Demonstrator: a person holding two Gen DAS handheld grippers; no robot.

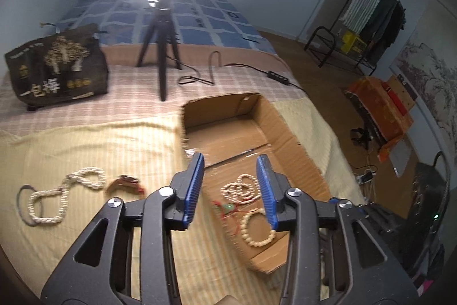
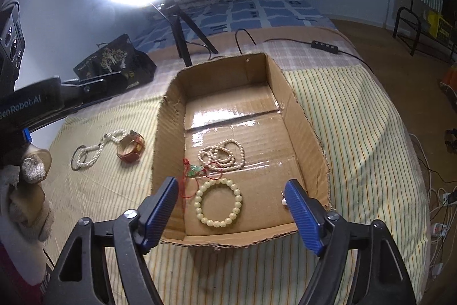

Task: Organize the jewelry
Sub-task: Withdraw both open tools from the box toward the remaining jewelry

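Observation:
A shallow cardboard box (image 2: 302, 116) lies on the striped bed cover. Inside it are a cream bead bracelet (image 2: 218, 203), a coiled bead necklace (image 2: 222, 153) and a red cord with a green charm (image 2: 194, 170); the same pieces show in the left wrist view, with the bracelet (image 1: 257, 230) nearest. Left of the box on the cover lie a long pearl necklace (image 1: 61, 193) and a brown bangle (image 1: 124, 183). My left gripper (image 1: 231, 187) is open and empty above the box's left wall. My right gripper (image 2: 231, 207) is open and empty over the box's near end.
A ring light on a black tripod (image 1: 160, 47) stands behind the box with its cable and switch (image 1: 278, 76). A dark printed bag (image 1: 57, 67) sits at the far left. The bed edge drops to the floor on the right, where clutter and a clothes rack (image 1: 368, 19) stand.

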